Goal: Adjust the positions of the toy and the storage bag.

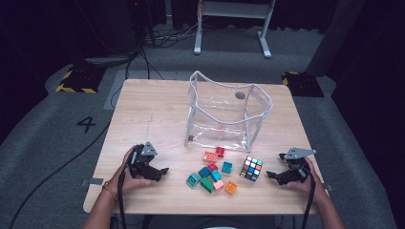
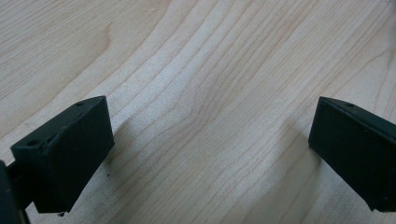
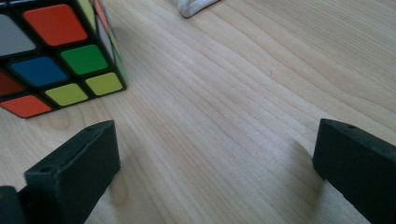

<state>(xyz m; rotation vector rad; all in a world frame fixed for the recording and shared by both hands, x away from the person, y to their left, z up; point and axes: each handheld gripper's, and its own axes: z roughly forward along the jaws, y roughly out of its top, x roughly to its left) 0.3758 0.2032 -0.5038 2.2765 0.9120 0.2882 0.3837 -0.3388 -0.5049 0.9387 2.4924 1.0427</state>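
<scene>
Both claws open: left claw (image 1: 160, 172) on table (image 1: 153, 114), right claw (image 1: 273, 175) near puzzle cube (image 1: 251, 168).

A light wooden surface (image 1: 143, 109) stands on grey carpet (image 1: 47, 124) marked with a black numeral 4 (image 1: 86, 124). Behind it, white frame legs (image 1: 231, 28) rise from the floor, with black cables (image 1: 157, 40) trailing nearby. Yellow-and-black striped pads (image 1: 76, 78) lie on the floor beside the surface's far corners.
</scene>
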